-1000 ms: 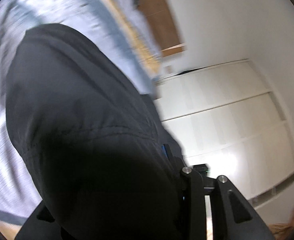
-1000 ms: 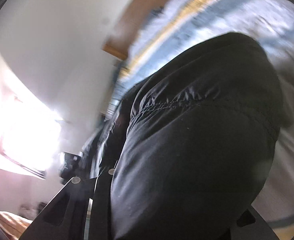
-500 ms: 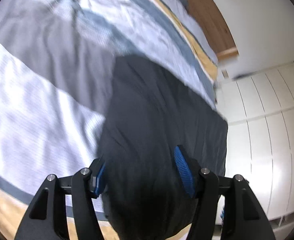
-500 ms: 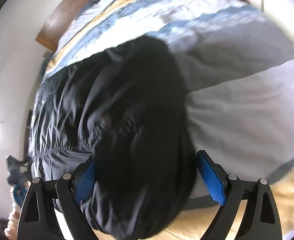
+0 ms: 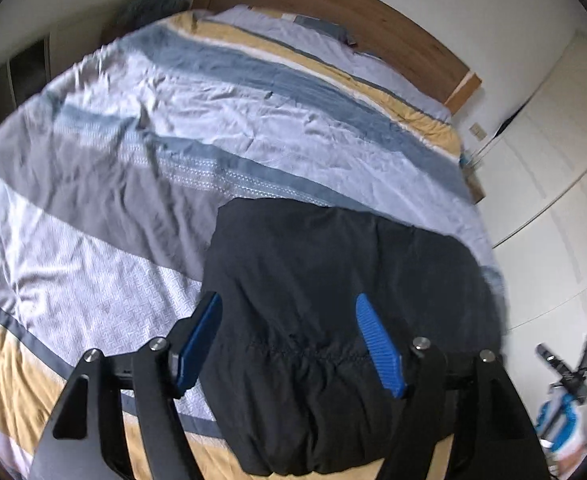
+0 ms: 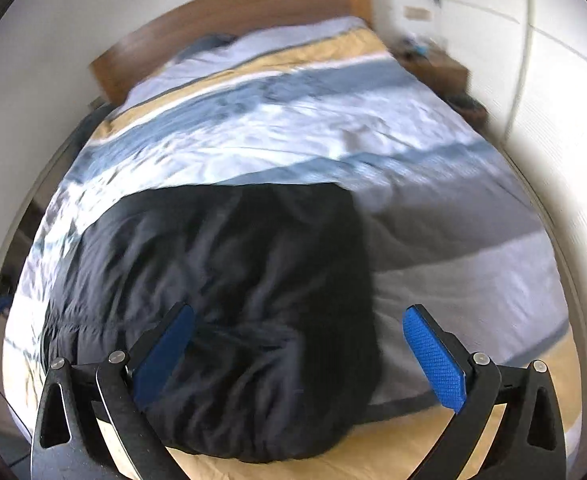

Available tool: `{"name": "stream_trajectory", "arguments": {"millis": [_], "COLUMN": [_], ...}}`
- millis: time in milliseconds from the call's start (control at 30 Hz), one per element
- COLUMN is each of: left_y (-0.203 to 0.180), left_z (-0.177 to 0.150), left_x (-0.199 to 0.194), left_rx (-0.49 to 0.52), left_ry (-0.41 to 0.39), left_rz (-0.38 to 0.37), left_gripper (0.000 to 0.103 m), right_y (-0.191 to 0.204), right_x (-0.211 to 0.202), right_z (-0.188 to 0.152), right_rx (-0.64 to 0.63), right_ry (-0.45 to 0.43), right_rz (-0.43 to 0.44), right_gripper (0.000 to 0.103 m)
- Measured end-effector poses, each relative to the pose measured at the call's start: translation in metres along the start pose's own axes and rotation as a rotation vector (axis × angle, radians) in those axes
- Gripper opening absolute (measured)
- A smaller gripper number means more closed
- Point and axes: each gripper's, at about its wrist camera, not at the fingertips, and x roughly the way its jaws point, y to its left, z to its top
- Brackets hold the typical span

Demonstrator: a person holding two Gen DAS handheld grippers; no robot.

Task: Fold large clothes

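A large black garment (image 5: pixel 333 300) lies spread on the striped duvet at the near end of the bed; it also fills the lower middle of the right wrist view (image 6: pixel 229 304). A gathered seam runs across its near part. My left gripper (image 5: pixel 289 340) is open and empty, hovering above the garment's left near part, blue pads (image 5: pixel 377 348) apart. My right gripper (image 6: pixel 297 340) is open and empty above the garment's right near part, its right pad (image 6: pixel 433 360) over bare duvet.
The bed carries a duvet (image 5: pixel 133 152) striped in blue, grey, white and yellow, with a wooden headboard (image 5: pixel 333 4) at the far end. White wardrobe doors (image 5: pixel 553 160) stand to the right. A nightstand (image 6: pixel 433 68) sits beside the headboard.
Both grippers were shut on the black garment held up close a second ago. They have let go and opened, the garment now lies on the bed, and both grippers have pulled back and up.
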Motion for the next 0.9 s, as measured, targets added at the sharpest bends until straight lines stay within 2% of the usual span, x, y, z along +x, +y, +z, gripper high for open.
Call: {"name": "stream_trajectory", "arguments": {"millis": [233,400,667,900], "left_y": [-0.044,-0.068,-0.088,-0.091], "left_z": [-0.032,-0.038,-0.041,-0.030], "left_x": [0.053,0.088,0.124,0.160], "left_rx": [0.070,0.150,0.181,0.188], "left_ry": [-0.017,-0.009,0.013,0.032], "left_rz": [0.074,0.082,0.059,0.056], "left_gripper": [0.068,0.068,0.068,0.068], "right_y": [0.075,0.113,0.136,0.134], "right_x": [0.026,0.042,0.083,0.121], "right_z": [-0.016,-0.012,-0.013,-0.005], "right_rx": [-0.147,-0.217,-0.206,-0.188], "right_ry": [-0.005,-0.037,-0.024,-0.005], "right_rz": [0.032,0.061,0.081,0.055], "right_gripper": [0.103,0.103,0.103,0.103]}}
